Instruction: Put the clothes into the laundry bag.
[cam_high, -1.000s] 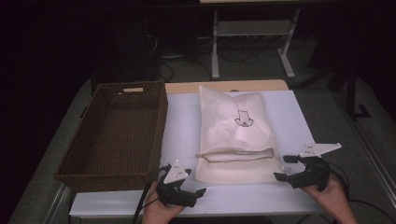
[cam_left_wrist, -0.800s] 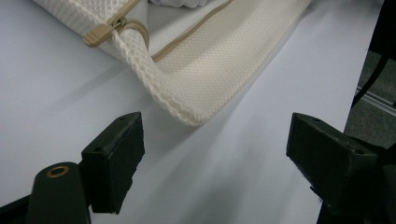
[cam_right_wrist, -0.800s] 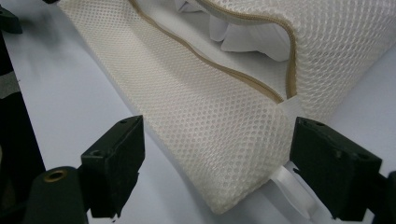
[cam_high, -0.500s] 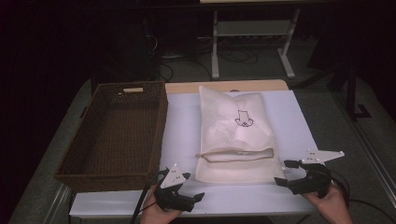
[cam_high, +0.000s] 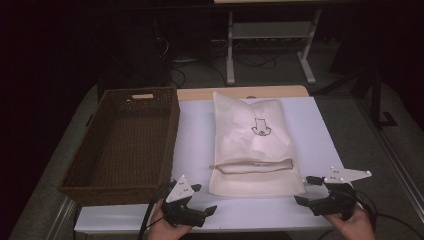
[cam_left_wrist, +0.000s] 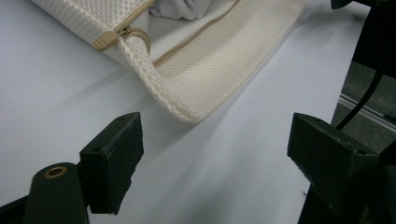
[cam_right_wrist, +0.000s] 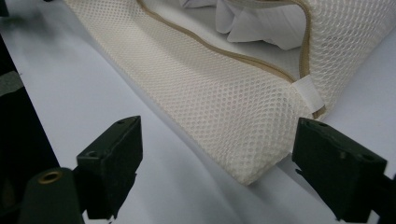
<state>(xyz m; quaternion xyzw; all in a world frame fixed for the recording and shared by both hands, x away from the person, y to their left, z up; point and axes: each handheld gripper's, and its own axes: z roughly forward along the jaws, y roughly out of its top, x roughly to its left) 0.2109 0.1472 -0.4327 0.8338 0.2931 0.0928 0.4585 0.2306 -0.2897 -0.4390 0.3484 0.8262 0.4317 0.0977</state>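
Item: cream mesh zippered laundry bag (cam_high: 252, 150), flat on white counter (cam_high: 320, 130) beside brown wicker basket (cam_high: 125, 142). Left gripper (cam_high: 202, 200) and right gripper (cam_high: 307, 191): jaws wide open, empty, near bag's front corners. Handling: pinch both corners evenly, avoid the tan zipper (cam_left_wrist: 112, 38).

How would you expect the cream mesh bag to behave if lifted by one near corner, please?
The mesh bag would probably sag, since its netting drapes softly. Its open zipper may let the white cloth inside slide out. It looks light.
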